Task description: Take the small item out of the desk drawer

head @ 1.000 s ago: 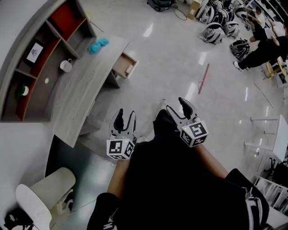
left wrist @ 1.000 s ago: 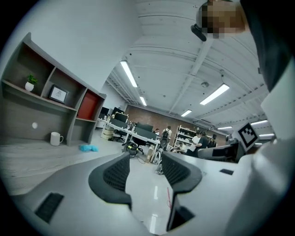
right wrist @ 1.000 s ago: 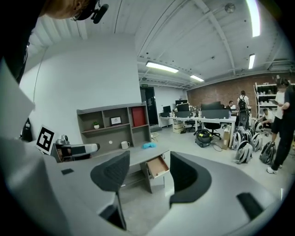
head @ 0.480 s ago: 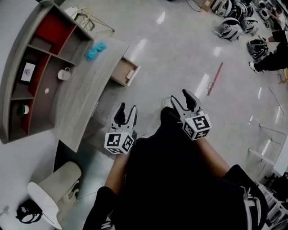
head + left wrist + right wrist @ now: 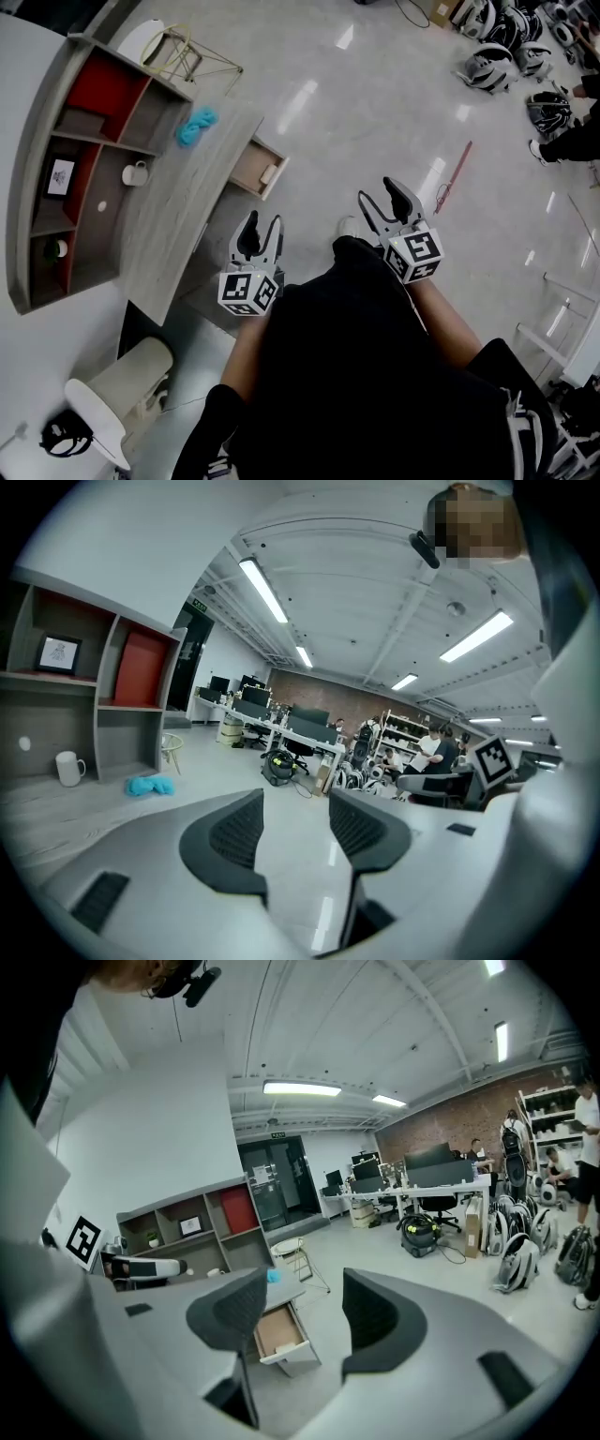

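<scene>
Ahead, drawer [image 5: 247, 166] open, small item [image 5: 269, 174] inside

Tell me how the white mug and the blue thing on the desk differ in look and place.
The white mug is firm and upright, with a handle; the blue thing is a soft-looking, shapeless heap. The mug stands back in a shelf compartment; the blue thing lies on the open desk top, nearer the open drawer. Both are outside the drawer.

One drawer [image 5: 251, 166], perhaps one small item [image 5: 269, 174]
</scene>
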Tool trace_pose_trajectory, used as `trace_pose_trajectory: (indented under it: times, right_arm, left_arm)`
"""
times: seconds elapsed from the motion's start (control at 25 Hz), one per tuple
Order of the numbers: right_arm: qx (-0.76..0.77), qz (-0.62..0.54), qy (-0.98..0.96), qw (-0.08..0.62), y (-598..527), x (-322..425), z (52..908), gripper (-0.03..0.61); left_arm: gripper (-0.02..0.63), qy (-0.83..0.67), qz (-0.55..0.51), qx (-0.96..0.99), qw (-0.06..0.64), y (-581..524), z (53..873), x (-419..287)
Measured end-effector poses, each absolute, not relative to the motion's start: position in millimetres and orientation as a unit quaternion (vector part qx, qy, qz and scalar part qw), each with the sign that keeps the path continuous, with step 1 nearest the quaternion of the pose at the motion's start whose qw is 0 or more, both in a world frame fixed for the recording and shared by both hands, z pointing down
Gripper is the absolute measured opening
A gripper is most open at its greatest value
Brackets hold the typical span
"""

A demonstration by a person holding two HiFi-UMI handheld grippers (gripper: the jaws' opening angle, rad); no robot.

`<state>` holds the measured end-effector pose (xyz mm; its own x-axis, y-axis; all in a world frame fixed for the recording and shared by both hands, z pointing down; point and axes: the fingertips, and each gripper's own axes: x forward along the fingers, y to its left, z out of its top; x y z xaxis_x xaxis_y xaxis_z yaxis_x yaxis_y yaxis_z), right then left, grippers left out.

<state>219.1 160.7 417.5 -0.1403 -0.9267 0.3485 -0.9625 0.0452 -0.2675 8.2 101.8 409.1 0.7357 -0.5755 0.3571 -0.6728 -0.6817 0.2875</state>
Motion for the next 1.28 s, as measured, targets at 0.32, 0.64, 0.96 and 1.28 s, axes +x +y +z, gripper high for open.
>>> trace_pose_trajectory:
  times: [0.32,0.64,0.96,1.28]
  right_arm:
    - [0.634,0.224,-0.739,0.047,133.4,255.5,424.9,0.236]
    - [0.623,0.237,-0.744,0.057,114.5,284.2,444.6,0.236]
    - [0.612,0.242,-0.749,0.075,88.2,273.1,455.9,0.238]
    - [0.606,0.250,-0.749,0.098,33.1,242.5,464.0,0.238]
  left_arm:
    - [0.196,-0.362,0.135,0.898,0.211,63.1,435.7,46.6]
    - [0.198,-0.392,0.138,0.884,0.213,43.3,445.0,50.5]
    - [0.198,-0.397,0.148,0.876,0.231,23.4,467.4,31.2]
    - [0.198,-0.388,0.184,0.869,0.248,-33.1,523.6,8.4]
